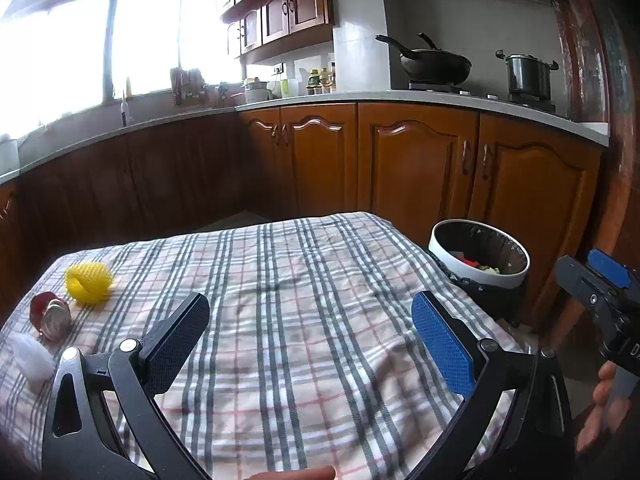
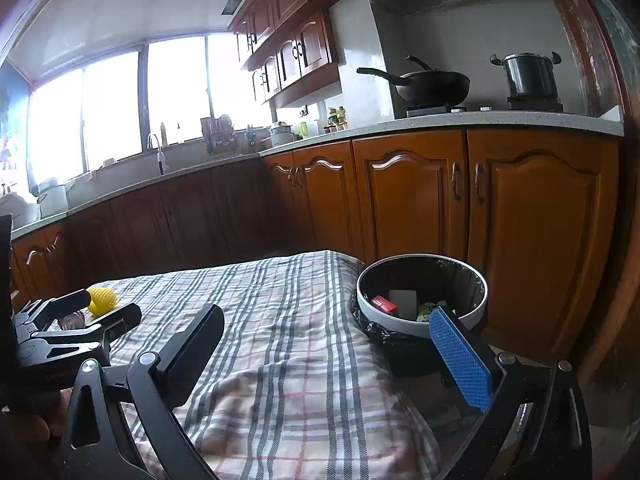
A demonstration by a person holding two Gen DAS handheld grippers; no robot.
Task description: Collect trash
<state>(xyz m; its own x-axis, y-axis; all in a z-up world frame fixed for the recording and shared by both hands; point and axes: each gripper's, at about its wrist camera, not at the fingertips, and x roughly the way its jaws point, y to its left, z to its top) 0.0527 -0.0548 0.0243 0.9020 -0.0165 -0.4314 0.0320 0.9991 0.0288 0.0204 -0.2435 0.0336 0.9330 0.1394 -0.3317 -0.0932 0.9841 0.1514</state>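
Note:
On the plaid-covered table (image 1: 300, 320) lie a yellow foam net (image 1: 89, 282), a red can (image 1: 50, 315) on its side and a white crumpled piece (image 1: 32, 356), all at the far left. My left gripper (image 1: 310, 322) is open and empty over the table's middle. My right gripper (image 2: 326, 336) is open and empty near the table's right edge, and it shows at the right in the left wrist view (image 1: 600, 280). A white-rimmed trash bin (image 2: 422, 304) with trash inside stands on the floor right of the table; it also shows in the left wrist view (image 1: 478, 254).
Brown kitchen cabinets (image 2: 420, 200) run behind the table and bin. A wok (image 2: 432, 86) and a pot (image 2: 530, 76) sit on the stove. A brown door frame (image 1: 624, 120) stands at the far right.

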